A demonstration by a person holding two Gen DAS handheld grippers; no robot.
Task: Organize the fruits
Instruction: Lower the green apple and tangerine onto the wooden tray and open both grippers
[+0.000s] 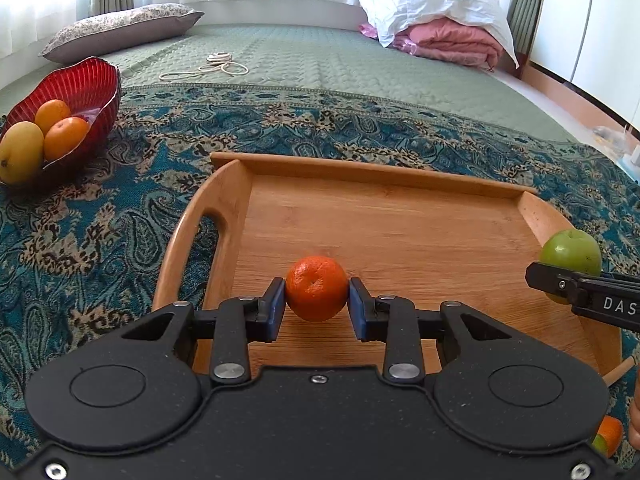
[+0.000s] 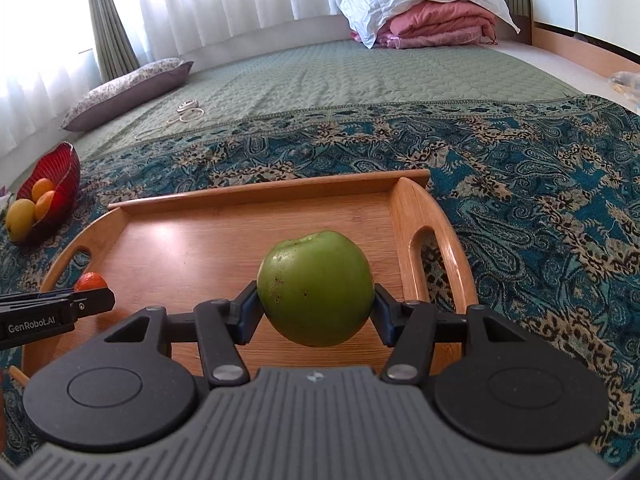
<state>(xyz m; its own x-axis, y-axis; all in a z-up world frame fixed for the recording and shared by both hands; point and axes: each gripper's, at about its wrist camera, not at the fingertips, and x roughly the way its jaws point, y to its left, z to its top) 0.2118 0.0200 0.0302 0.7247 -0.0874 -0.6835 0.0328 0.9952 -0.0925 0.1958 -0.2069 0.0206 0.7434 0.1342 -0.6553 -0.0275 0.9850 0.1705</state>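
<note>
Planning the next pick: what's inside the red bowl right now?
The red bowl holds two oranges and a yellow mango leaning over its front rim. Something pinkish shows behind them; the bowl's bottom is covered.

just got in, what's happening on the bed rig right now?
Fruit sorting, mid-carry. The left tool is shut on a small orange, and the right tool is shut on a green apple. Both are held over the wooden tray, which has no fruit resting on its visible floor. Off to the left on the patterned blanket, a red bowl holds two oranges, with a yellow mango at its front edge.
</note>
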